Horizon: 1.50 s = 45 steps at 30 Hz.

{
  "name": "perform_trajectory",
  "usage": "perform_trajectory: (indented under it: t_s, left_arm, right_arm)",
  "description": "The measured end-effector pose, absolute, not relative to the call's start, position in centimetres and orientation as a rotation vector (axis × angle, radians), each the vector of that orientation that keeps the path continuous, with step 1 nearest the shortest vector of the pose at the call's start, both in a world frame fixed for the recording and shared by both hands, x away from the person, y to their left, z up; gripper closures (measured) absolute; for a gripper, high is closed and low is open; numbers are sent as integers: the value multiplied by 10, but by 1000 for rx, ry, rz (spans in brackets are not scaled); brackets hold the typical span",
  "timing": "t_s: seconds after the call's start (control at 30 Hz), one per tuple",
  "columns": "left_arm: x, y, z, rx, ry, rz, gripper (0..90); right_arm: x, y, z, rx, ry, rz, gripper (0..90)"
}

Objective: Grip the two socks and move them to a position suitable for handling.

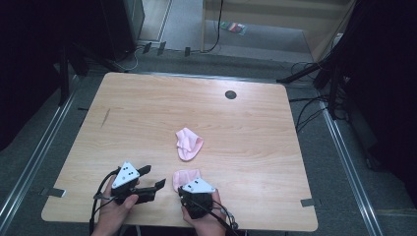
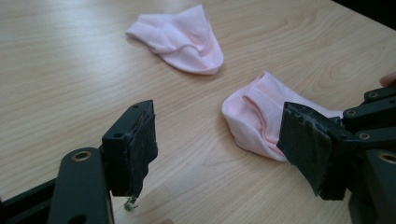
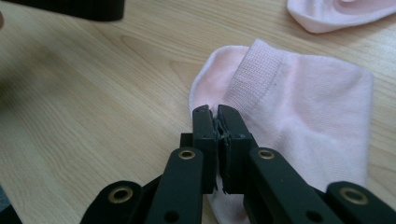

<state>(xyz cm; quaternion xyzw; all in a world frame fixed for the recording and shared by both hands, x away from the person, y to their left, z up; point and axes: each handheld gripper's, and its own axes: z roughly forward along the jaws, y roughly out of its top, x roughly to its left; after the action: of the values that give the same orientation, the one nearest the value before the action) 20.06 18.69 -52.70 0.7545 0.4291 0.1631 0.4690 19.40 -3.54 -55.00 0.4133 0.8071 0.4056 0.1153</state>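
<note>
Two pink socks (image 1: 189,143) (image 1: 185,176) on table (image 1: 147,113), left gripper (image 1: 155,177) jaws wide apart, empty, right gripper (image 3: 218,112) jaws pressed together over near sock.

I see two small pink fabric socks on the pale wooden table (image 1: 147,108): the farther sock (image 1: 189,143) lies near the middle, the nearer sock (image 1: 185,176) just before it toward my edge. My right gripper (image 1: 189,183) sits on the nearer sock; my left gripper (image 1: 153,178) is just to its left.
</note>
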Motion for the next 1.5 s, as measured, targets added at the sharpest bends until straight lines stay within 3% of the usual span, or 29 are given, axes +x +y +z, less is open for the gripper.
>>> perform_trajectory:
  t_s: [0.17, 0.27, 0.43, 0.67, 0.9, 0.93, 1.23, 1.5]
  left_arm:
    - [206, 179, -531, 1867, 1059, 307, 215]
    - [207, 176, -532, 1882, 1069, 315, 252]
    - [218, 168, -538, 1900, 1085, 195, 398]
    - [229, 151, -544, 1964, 1093, 217, 535]
    - [237, 153, -545, 1994, 1082, 159, 884]
    - [237, 153, -545, 1994, 1082, 159, 900]
    - [240, 171, -545, 1904, 1115, 141, 900]
    - [234, 169, -540, 1911, 1087, 191, 900]
  right_arm:
    - [194, -42, -545, 1264, 2339, 1274, 894]
    - [194, -48, -538, 1283, 2319, 1324, 894]
    - [196, -60, -527, 1326, 2287, 1413, 893]
    - [197, -82, -513, 1371, 2220, 1504, 892]
    - [206, -121, -506, 1506, 2104, 1537, 891]
    - [206, -121, -506, 1506, 2104, 1537, 891]
    - [217, -169, -518, 1656, 2044, 1421, 890]
    - [223, -178, -524, 1680, 2036, 1373, 891]
